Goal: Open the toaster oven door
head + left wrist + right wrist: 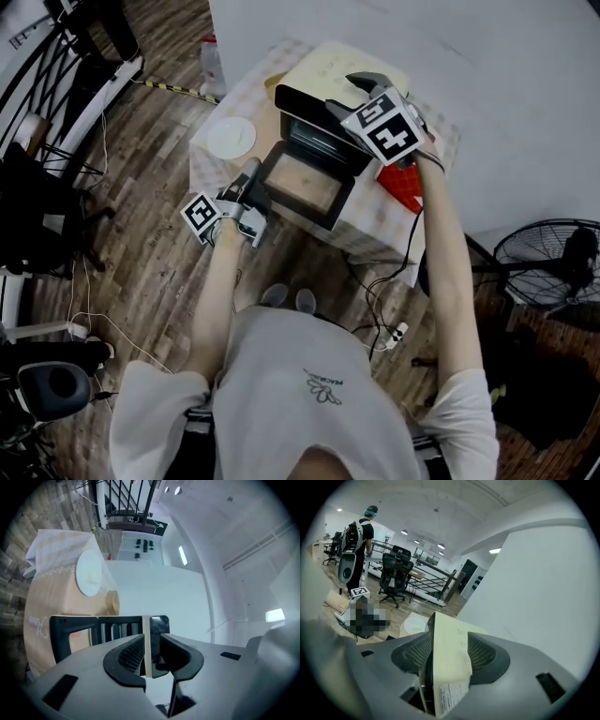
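Observation:
The toaster oven point(323, 84) has a cream top and stands on a small cloth-covered table point(211, 155). Its glass door point(305, 183) hangs open toward me, about level. My left gripper point(251, 173) is at the door's left front corner. In the left gripper view its jaws point(151, 639) stand apart, and beyond the gap I see the oven's cream edge and black panel point(159, 625), with the door frame point(58, 634) to the left. My right gripper point(354, 97) hovers over the oven's top right. Its jaws point(450, 641) are spread on either side of the cream body point(450, 667), with no pad visibly pressing.
A white plate point(232, 138) lies on the table left of the oven and a red object point(401, 183) to its right. A fan point(548, 258) stands on the floor at right, with cables point(380, 300) under the table. A person point(363, 536) and office chairs point(396, 566) are far behind.

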Motion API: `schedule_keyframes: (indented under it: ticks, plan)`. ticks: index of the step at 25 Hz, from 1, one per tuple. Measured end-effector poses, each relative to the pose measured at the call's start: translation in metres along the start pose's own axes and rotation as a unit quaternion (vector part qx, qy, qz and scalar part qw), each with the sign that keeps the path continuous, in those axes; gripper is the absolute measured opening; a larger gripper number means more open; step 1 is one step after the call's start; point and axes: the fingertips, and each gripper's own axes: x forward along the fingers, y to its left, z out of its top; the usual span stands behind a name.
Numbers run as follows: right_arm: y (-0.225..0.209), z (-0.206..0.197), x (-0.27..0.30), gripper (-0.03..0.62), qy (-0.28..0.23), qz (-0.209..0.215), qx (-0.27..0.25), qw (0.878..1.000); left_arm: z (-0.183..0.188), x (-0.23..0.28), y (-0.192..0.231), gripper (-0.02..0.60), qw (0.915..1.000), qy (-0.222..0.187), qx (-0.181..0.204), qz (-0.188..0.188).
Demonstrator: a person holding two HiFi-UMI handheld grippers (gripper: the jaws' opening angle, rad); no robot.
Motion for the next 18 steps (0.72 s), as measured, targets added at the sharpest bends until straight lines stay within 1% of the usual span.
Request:
schedule_keyframes:
  ticks: [3, 4, 5, 6, 7, 8, 9, 10, 11, 12, 14, 15, 17, 18]
  plan:
    - [-0.008, 0.02, -0.018, 0.227, -0.037, -0.021, 0.011, 0.999, 0.004, 0.012, -0.028, 0.095, 0.9994, 0.002, 0.01, -0.032]
    - [-0.009, 0.025, -0.024, 0.227, -0.05, -0.028, 0.014, 0.998, 0.003, 0.017, -0.04, 0.097, 0.9988, 0.009, 0.024, -0.042]
    - [-0.009, 0.031, -0.031, 0.227, -0.062, -0.035, 0.017, 0.997, 0.0, 0.022, -0.054, 0.095, 0.9973, 0.022, 0.05, -0.049]
    - [-0.006, 0.035, -0.037, 0.212, -0.075, -0.042, 0.019, 0.996, -0.005, 0.027, -0.068, 0.095, 0.9939, 0.039, 0.091, -0.049]
    - [-0.003, 0.039, -0.044, 0.189, -0.088, -0.051, 0.022, 0.995, -0.009, 0.031, -0.079, 0.095, 0.987, 0.056, 0.145, -0.039]
    - [0.001, 0.043, -0.049, 0.175, -0.103, -0.058, 0.028, 0.993, -0.01, 0.033, -0.087, 0.095, 0.9744, 0.07, 0.213, -0.018]
    - [0.007, 0.045, -0.056, 0.173, -0.119, -0.064, 0.036, 0.99, -0.011, 0.035, -0.095, 0.095, 0.9544, 0.081, 0.287, 0.001]
    - [0.013, 0.047, -0.062, 0.172, -0.134, -0.071, 0.047, 0.987, -0.013, 0.038, -0.106, 0.095, 0.9292, 0.089, 0.358, 0.008]
    - [0.02, 0.047, -0.069, 0.168, -0.15, -0.079, 0.059, 0.984, -0.017, 0.04, -0.119, 0.094, 0.9025, 0.094, 0.42, 0.008]
    - [0.026, 0.047, -0.075, 0.159, -0.165, -0.088, 0.072, 0.98, -0.021, 0.043, -0.132, 0.087, 0.876, 0.096, 0.473, 0.007]
    - [0.037, 0.043, -0.086, 0.141, -0.193, -0.111, 0.108, 0.969, -0.028, 0.046, -0.153, 0.064, 0.8232, 0.092, 0.56, 0.01]
    - [0.04, 0.04, -0.091, 0.128, -0.205, -0.125, 0.133, 0.961, -0.031, 0.047, -0.162, 0.057, 0.7956, 0.088, 0.599, 0.012]
    - [0.042, 0.032, -0.104, 0.09, -0.226, -0.163, 0.187, 0.942, -0.036, 0.045, -0.177, 0.043, 0.7377, 0.078, 0.67, 0.021]
    - [0.043, 0.027, -0.111, 0.061, -0.231, -0.184, 0.21, 0.932, -0.039, 0.043, -0.184, 0.038, 0.7101, 0.071, 0.7, 0.027]
